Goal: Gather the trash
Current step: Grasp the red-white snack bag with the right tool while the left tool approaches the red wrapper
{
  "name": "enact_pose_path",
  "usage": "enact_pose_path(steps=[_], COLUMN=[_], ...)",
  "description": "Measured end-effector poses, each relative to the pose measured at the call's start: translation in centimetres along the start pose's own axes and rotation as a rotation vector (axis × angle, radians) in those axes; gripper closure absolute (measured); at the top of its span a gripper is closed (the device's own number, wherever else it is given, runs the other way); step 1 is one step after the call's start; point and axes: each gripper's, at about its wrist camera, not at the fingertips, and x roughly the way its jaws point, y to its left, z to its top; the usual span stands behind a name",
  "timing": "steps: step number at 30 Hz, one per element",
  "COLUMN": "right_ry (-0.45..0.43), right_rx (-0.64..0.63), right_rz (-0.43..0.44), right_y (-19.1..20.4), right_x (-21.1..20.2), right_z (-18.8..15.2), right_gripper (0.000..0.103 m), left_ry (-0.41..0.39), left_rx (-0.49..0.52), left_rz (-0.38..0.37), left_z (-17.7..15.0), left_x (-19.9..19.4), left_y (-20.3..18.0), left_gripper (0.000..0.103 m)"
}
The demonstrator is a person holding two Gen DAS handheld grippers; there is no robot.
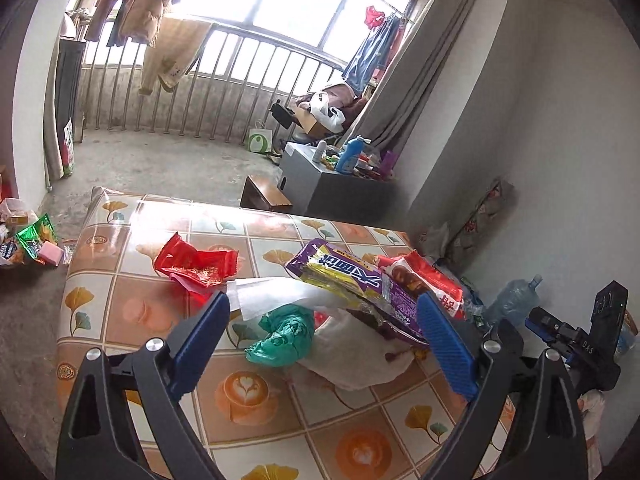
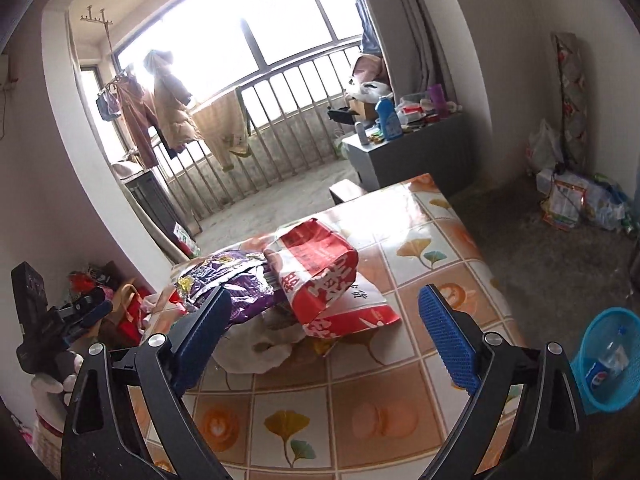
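Observation:
Trash lies heaped on a low table (image 1: pixel 132 320) with a tiled cloth. The left wrist view shows a red wrapper (image 1: pixel 192 264), white paper (image 1: pixel 272 292), a green plastic bag (image 1: pixel 282 334), a purple and yellow snack bag (image 1: pixel 348 276) and a red and white bag (image 1: pixel 430 280). My left gripper (image 1: pixel 324 328) stands open above the green bag and white paper, touching nothing. In the right wrist view the red and white bag (image 2: pixel 324 276) lies over the purple bag (image 2: pixel 236 280) and a white bag (image 2: pixel 260 344). My right gripper (image 2: pixel 326 320) is open around the red and white bag's near end.
A blue basket (image 2: pixel 608 364) holding a plastic bottle stands on the floor right of the table (image 2: pixel 420 264). More litter lies on the floor at the left (image 1: pixel 32 240) and by the right wall (image 2: pixel 580 204). A grey cabinet (image 1: pixel 320 184) with bottles stands beyond the table.

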Motion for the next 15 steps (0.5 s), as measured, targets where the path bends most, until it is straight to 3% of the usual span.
enact_pose_path(steps=[7, 12, 15], right_ry=[0.064, 0.092, 0.138], right_rx=[0.002, -0.070, -0.150], right_rz=[0.069, 0.216, 0.241], right_y=[1.8, 5.3, 8.0], right_x=[2.1, 3.0, 4.3], right_z=[0.2, -0.9, -2.5], right_gripper=[0.031, 0.039, 0.043], left_ry=[0.037, 0.087, 0.128], left_rx=[-0.046, -0.185, -0.290], left_rz=[0.083, 0.125, 0.127], left_z=[0.4, 1.3, 1.7], left_x=[2.7, 5.0, 6.4], left_y=[3.0, 8.0, 11.0], left_gripper=[0.036, 0.051, 0.059])
